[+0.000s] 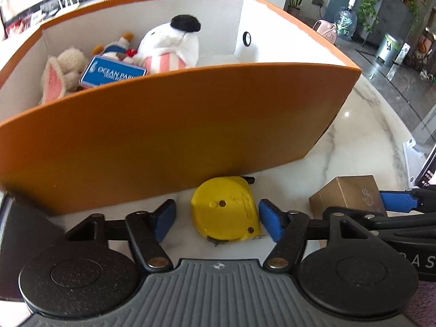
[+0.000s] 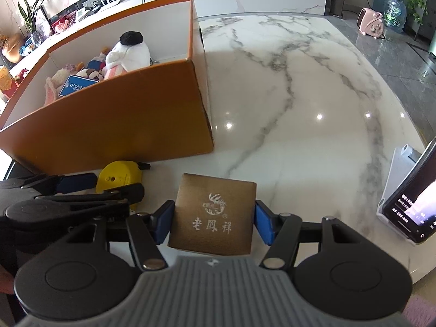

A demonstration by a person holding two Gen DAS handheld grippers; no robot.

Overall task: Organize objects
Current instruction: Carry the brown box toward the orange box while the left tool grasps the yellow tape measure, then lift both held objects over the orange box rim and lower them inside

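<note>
On the white marble table [image 2: 286,87], the large orange cardboard box [image 1: 169,141] already holds plush toys. Just beside it, the right gripper [image 2: 214,222] clasps the brown square gift box [image 2: 214,212]; the left gripper [image 1: 218,219] straddles the yellow tape measure [image 1: 226,209], unclenched. Judged step: pickup; next, clench left, lift both over the wall.

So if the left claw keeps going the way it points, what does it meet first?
Probably the yellow tape measure, lying between its open fingers; past that stands the orange box wall.
</note>
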